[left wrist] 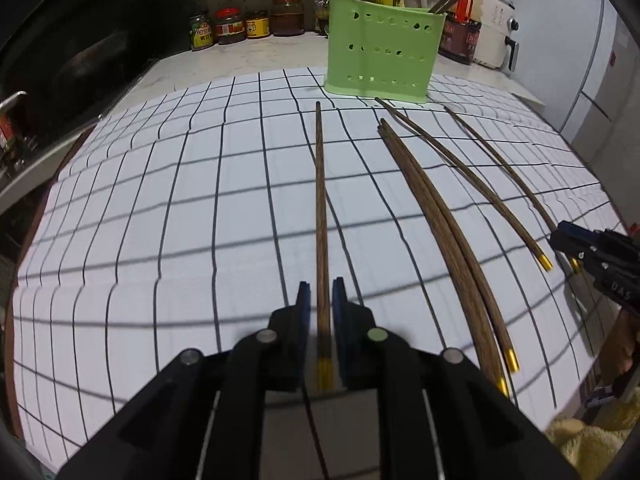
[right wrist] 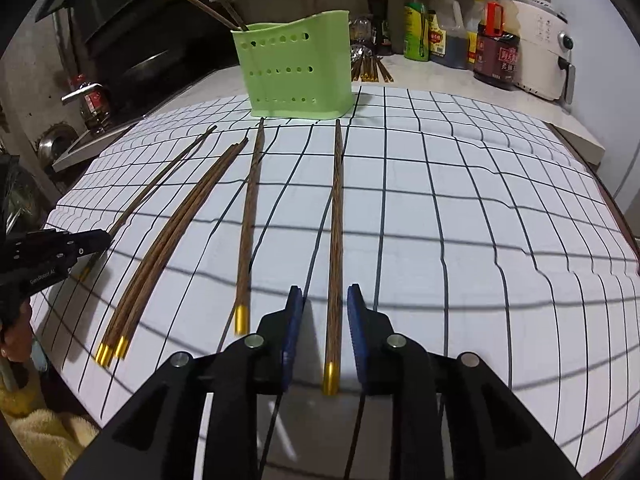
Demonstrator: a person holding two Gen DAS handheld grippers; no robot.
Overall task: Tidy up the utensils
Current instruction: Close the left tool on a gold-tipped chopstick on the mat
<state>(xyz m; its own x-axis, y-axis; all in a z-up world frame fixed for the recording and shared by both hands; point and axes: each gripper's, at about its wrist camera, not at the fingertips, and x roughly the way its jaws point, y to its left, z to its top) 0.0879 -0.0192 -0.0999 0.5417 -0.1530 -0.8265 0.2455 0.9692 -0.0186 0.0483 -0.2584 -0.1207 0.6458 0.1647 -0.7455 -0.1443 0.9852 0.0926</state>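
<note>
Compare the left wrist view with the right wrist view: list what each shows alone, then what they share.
Left wrist only: jars with red lids behind the mat.
Right wrist only: loose chopsticks lying on the counter behind the holder, and a steel pan handle at left.
Both: the green holder with chopsticks already in it, wooden chopsticks on the grid mat, and the white appliance.

The left gripper has its blue fingers on both sides of one chopstick. A green holder stands at the checked mat's far edge.
</note>
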